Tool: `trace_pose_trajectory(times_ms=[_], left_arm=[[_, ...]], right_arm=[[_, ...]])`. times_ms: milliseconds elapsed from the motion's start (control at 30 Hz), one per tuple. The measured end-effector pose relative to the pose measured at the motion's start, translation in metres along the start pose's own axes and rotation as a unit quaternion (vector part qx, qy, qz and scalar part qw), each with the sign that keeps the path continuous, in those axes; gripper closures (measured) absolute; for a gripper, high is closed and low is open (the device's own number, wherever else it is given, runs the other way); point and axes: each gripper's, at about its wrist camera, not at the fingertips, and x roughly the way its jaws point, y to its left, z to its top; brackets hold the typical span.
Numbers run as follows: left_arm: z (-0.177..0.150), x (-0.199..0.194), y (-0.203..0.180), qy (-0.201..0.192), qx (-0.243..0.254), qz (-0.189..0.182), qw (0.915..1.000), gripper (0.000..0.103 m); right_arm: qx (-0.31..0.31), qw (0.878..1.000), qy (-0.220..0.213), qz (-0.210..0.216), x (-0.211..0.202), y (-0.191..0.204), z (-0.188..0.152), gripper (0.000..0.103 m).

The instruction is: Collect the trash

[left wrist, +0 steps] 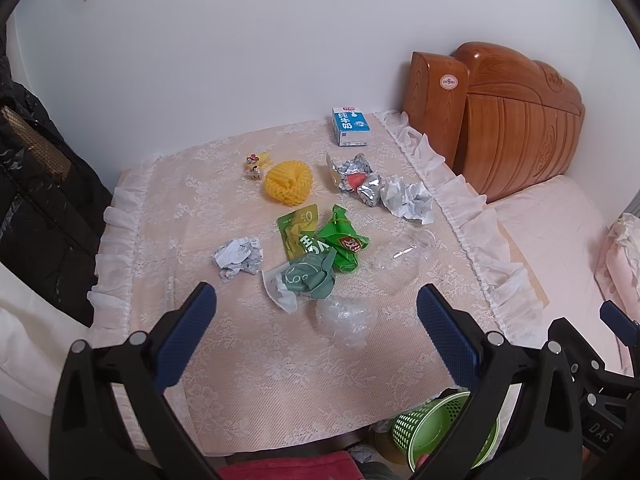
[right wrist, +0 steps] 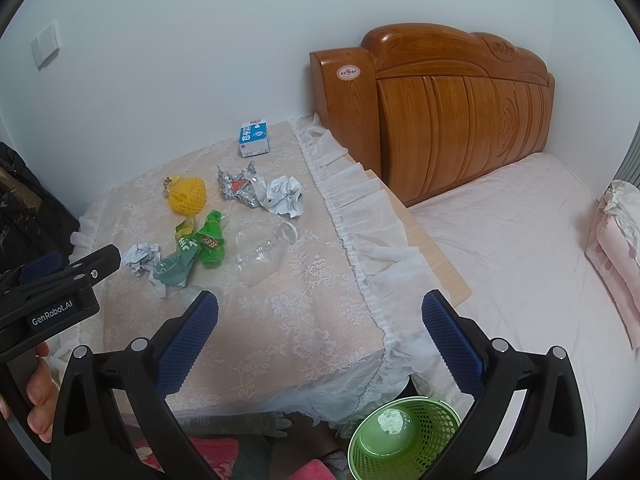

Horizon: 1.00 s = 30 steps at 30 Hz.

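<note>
Trash lies scattered on a lace-covered table (left wrist: 280,360): a crumpled clear plastic wad (left wrist: 346,318), a grey-green wrapper (left wrist: 306,280), green snack bags (left wrist: 340,242), white paper balls (left wrist: 238,256) (left wrist: 406,198), foil (left wrist: 354,178), a yellow foam net (left wrist: 288,182), a clear bottle (left wrist: 404,258) and a milk carton (left wrist: 350,126). My left gripper (left wrist: 316,306) is open just above the plastic wad. My right gripper (right wrist: 320,312) is open over the table's near right corner, holding nothing. A green bin (right wrist: 404,438) sits on the floor below, with one pale scrap inside.
A wooden headboard (right wrist: 460,96) and a bed with a pink sheet (right wrist: 520,260) are to the right of the table. A dark jacket (left wrist: 40,200) hangs at the left. A hand (right wrist: 38,396) holds the left gripper's handle. Red cloth (left wrist: 288,470) lies below the table's front edge.
</note>
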Motion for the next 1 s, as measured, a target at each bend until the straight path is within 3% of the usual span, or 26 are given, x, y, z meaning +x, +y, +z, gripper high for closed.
trace_pose_trajectory(times_ms=[200,333,567,667,833,967,1000], left_arm=[[-0.003,0.003,0.004,0.0,0.01,0.001,1.0,0.007],[-0.01,0.018,0.015,0.022,0.023,0.002,0.9995,0.007],[-0.038,0.055,0.02,0.064,0.081,-0.023,0.9944,0.007],[-0.048,0.071,0.016,0.081,0.096,-0.05,0.9908,0.007],[-0.056,0.093,-0.002,0.068,0.125,-0.078,0.9868,0.007],[-0.058,0.112,-0.023,0.043,0.174,-0.068,0.9815,0.01],[-0.059,0.118,-0.028,0.042,0.187,-0.064,0.9794,0.015]], right_arm=[[0.012,1.0,0.0,0.007,0.003,-0.004,0.001,0.002],[0.027,1.0,0.009,0.007,0.015,-0.01,-0.004,0.002],[0.066,0.995,0.065,0.023,0.057,-0.018,-0.022,0.002],[0.077,0.993,0.085,0.021,0.072,-0.018,-0.028,0.002],[0.09,0.991,0.1,0.012,0.083,-0.019,-0.033,0.002],[0.093,0.991,0.101,0.0,0.083,-0.022,-0.03,0.002],[0.094,0.99,0.101,-0.003,0.083,-0.023,-0.03,0.002]])
